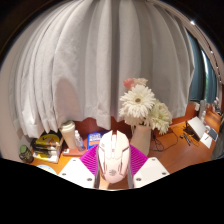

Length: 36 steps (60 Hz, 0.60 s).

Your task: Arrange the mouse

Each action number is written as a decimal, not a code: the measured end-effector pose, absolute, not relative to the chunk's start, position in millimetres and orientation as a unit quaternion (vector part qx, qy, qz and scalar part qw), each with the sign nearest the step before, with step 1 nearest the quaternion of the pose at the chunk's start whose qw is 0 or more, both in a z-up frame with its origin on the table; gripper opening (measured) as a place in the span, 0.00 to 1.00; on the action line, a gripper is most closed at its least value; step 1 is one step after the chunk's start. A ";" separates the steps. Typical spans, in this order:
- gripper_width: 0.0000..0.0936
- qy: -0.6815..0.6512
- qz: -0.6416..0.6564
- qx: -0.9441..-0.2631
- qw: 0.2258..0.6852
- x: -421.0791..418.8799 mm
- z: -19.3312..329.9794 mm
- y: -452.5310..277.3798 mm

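Note:
A white computer mouse (113, 156) with grey seams sits between my two fingers, lifted well above the wooden desk (168, 146). My gripper (113, 165) is shut on the mouse, with the magenta pads (90, 161) pressing on both of its sides. The mouse points away from me, toward the curtain.
A vase of white and pink flowers (142, 108) stands just beyond the mouse, to the right. Left on the desk are a stack of books (46, 148), a white jar (68, 132) and a blue box (93, 139). White curtains (100, 60) hang behind. Cables and equipment (195, 128) lie at the right.

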State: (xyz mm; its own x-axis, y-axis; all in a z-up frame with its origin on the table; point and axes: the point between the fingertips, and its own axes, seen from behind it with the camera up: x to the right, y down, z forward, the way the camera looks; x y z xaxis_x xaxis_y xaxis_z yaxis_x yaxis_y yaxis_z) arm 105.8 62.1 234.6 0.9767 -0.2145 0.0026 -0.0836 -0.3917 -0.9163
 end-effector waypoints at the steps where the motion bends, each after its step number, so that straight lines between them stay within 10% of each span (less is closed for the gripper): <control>1: 0.42 0.088 -0.058 -0.828 0.551 96.4 245.9 63.5; 17: 0.42 0.017 0.016 -0.803 0.595 -99.0 313.6 88.9; 36: 0.41 -0.043 0.064 -0.886 0.458 -254.8 99.5 85.9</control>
State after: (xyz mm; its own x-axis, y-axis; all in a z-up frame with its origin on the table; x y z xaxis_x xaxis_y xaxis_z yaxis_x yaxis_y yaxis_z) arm -254.8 85.9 99.5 0.9881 0.1344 -0.0742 0.0171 -0.5769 -0.8166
